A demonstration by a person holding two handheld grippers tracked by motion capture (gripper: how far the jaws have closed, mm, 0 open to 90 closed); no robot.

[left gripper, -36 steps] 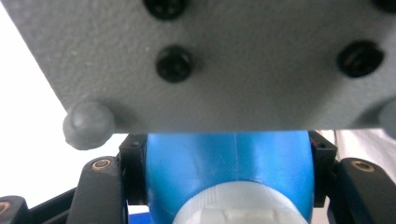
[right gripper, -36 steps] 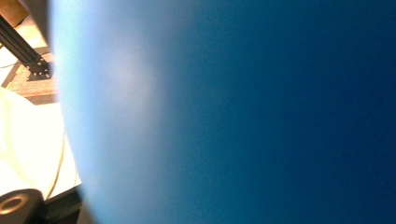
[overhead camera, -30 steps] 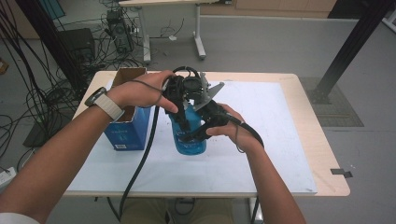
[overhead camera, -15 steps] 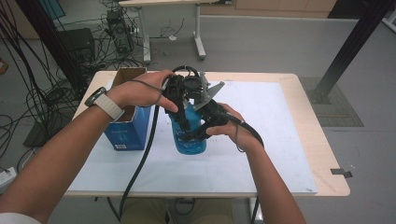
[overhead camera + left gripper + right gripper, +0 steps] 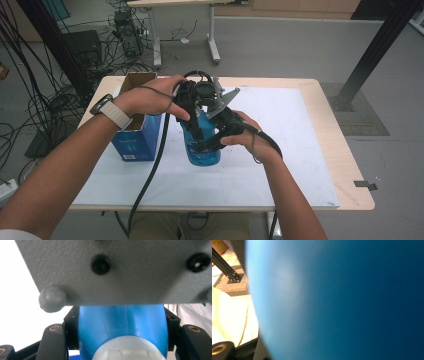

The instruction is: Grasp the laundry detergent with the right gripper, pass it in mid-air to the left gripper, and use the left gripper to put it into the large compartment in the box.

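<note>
A blue bottle [image 5: 204, 150] stands upright on the white sheet [image 5: 285, 130] at the table's middle. My left gripper [image 5: 194, 111] comes down over its top and is shut on the upper part of the bottle [image 5: 120, 320], with black jaws pressed to both sides and the white cap [image 5: 127, 351] close to the camera. My right gripper [image 5: 212, 141] reaches in from the right and is shut on the bottle's body; its grey plate [image 5: 125, 270] hangs just above. In the right gripper view the blue bottle wall [image 5: 349, 300] is pressed up against the lens.
An open blue cardboard box [image 5: 132, 142] stands just left of the bottle, under my left wrist. A black cable [image 5: 150, 175] trails off the front edge. The wooden table edge [image 5: 345, 150] lies to the right; desks, cables and a black post stand on the floor beyond.
</note>
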